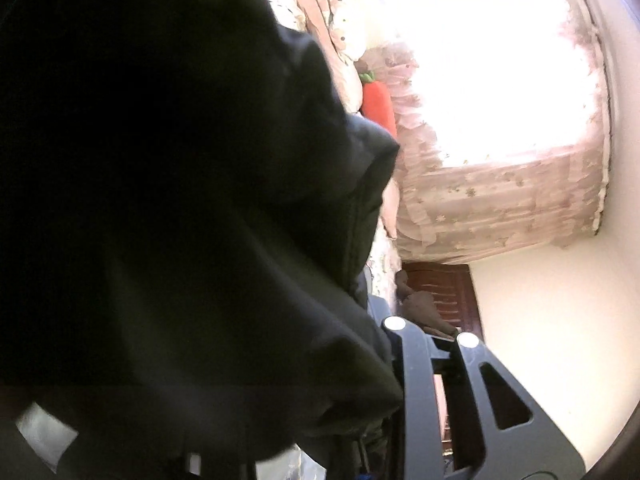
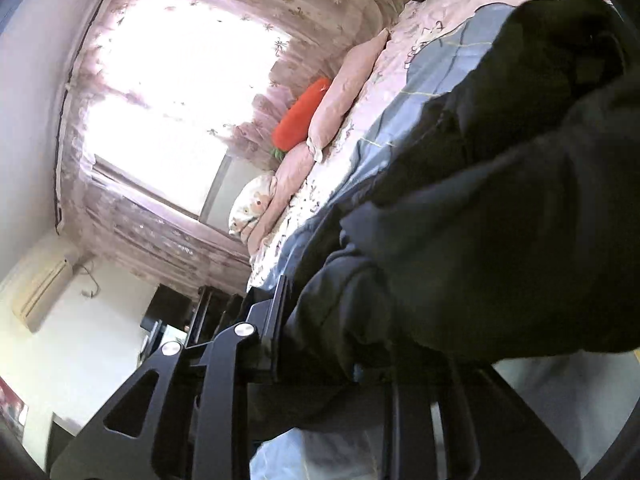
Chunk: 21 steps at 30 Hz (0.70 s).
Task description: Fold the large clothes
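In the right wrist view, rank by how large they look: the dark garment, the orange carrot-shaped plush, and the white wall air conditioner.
1. Dark garment, largest by far, though it hangs nearest the camera.
2 and 3. Orange carrot-shaped plush and white wall air conditioner look alike; unranked.

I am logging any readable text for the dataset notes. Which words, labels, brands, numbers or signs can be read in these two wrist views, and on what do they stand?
None can be read.
Dark garment: no label or print shows.
Bedsheet: cartoon drawings only, no legible lettering.
Air conditioner: any badge is too small and blurred to read.
Curtain: flower pattern, no text.
Carrot-shaped cushion: plain.
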Available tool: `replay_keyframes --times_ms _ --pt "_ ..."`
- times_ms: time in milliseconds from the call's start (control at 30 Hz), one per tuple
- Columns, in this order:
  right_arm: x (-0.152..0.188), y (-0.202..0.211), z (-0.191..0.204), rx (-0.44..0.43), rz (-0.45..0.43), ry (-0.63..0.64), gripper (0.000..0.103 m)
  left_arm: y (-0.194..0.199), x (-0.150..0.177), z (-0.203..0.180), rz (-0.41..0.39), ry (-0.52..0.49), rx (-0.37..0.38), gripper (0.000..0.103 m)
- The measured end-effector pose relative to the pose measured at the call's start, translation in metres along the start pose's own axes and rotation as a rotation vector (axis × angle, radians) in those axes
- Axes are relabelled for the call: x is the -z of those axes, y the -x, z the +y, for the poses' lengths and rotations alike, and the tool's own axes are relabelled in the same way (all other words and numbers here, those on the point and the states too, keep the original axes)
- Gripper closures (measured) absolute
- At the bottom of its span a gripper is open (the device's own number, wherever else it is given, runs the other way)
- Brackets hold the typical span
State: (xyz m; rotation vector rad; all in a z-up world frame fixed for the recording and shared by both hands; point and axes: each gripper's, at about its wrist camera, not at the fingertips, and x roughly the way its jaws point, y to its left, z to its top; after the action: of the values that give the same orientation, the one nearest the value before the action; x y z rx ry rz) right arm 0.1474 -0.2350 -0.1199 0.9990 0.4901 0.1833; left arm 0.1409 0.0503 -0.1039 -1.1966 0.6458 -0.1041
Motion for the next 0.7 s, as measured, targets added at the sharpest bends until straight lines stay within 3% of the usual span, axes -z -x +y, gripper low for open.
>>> replay_keyframes --times_ms 167,267,333,467,533,633,700 --pt "-0.051 -0.065 0.029 0.040 0.044 0.136 0.078 -0.054 -0.039 -0.052 0.036 -0.127 -0.092 0.078" --pt "-0.086 -0.116 0.041 0.073 0.078 0.193 0.078 -0.106 -0.074 -0.076 0.077 -0.173 -0.155 0.078" --pt "-0.104 -0.150 0.047 0.102 0.106 0.220 0.078 -0.154 -0.103 -0.077 0.111 -0.140 -0.210 0.078" --pt "-0.130 -0.257 0.035 0.235 0.210 0.343 0.081 -0.246 -0.148 -0.053 0.169 -0.111 -0.298 0.077" --pt "-0.137 -0.299 0.026 0.283 0.218 0.414 0.081 -0.288 -0.159 -0.058 0.134 -0.242 -0.331 0.077" --pt "-0.149 -0.330 0.006 0.291 0.230 0.361 0.081 -0.323 -0.149 -0.069 0.047 -0.432 -0.380 0.078" --pt "-0.156 -0.345 -0.005 0.270 0.246 0.348 0.081 -0.331 -0.143 -0.074 -0.002 -0.461 -0.387 0.078"
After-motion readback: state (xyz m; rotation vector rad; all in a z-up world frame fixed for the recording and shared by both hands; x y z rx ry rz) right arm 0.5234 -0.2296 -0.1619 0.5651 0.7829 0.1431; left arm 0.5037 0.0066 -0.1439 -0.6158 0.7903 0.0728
